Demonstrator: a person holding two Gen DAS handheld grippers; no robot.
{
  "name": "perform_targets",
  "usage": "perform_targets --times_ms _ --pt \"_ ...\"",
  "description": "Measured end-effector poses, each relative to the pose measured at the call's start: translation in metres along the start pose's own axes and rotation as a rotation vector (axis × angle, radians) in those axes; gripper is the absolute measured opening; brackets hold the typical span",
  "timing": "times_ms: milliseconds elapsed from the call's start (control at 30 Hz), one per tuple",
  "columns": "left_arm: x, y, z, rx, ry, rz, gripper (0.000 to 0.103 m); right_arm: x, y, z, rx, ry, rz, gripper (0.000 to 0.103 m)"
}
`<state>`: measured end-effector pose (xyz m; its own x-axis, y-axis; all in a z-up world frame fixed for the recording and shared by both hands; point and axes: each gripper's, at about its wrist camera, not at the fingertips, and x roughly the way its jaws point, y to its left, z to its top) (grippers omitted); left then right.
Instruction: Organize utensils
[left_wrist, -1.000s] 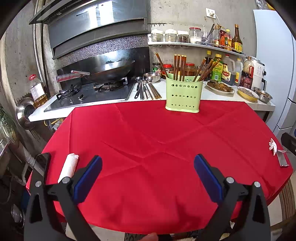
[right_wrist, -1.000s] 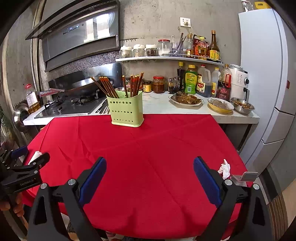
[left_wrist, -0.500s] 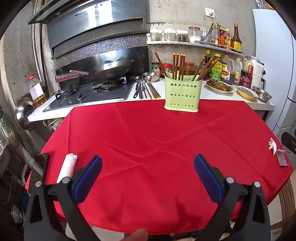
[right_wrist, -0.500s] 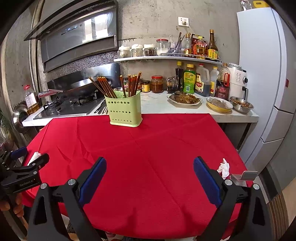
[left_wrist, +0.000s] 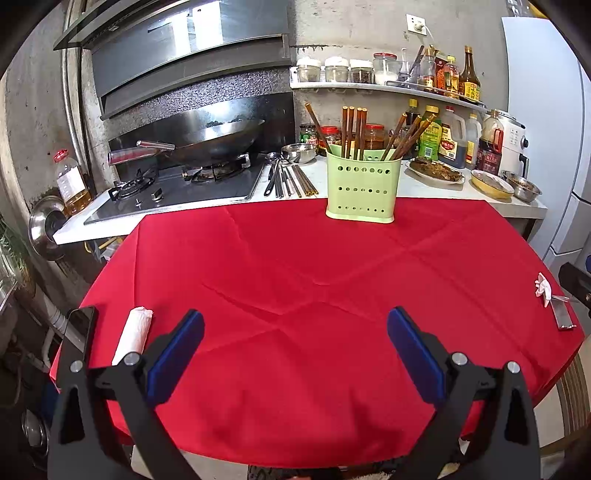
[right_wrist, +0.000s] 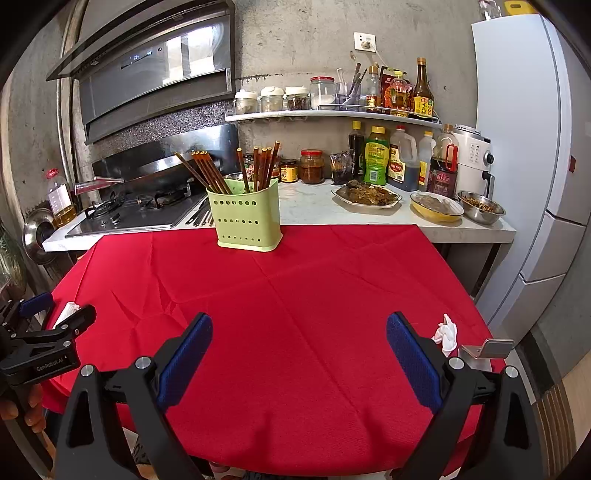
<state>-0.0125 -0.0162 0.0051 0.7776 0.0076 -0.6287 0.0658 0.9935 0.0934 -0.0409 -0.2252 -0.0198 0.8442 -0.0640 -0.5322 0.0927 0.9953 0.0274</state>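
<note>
Left tongs and right tongs gape wide, holding nothing, above the red cloth. Chopsticks stand upright, tips fanning outward, in the green holder at the far edge.

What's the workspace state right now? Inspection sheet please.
Surface: red tablecloth, creased.
Job's things: green holder upright at the table's far edge, chopsticks standing in it; loose utensils lying on the counter beside the stove.
Clutter: white roll, phone, crumpled tissue.
Grippers: left gripper and right gripper open, empty.
Cables: nothing seen.
Surroundings: wok, fridge.
</note>
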Motion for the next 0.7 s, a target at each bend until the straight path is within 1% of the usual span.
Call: perform_targets --times_ms 700 --pt "0.0022 0.0014 -0.0002 -0.005 0.013 0.005 0.097 0.0043 -0.0043 -0.0042 0.006 0.009 -0.001 0.094"
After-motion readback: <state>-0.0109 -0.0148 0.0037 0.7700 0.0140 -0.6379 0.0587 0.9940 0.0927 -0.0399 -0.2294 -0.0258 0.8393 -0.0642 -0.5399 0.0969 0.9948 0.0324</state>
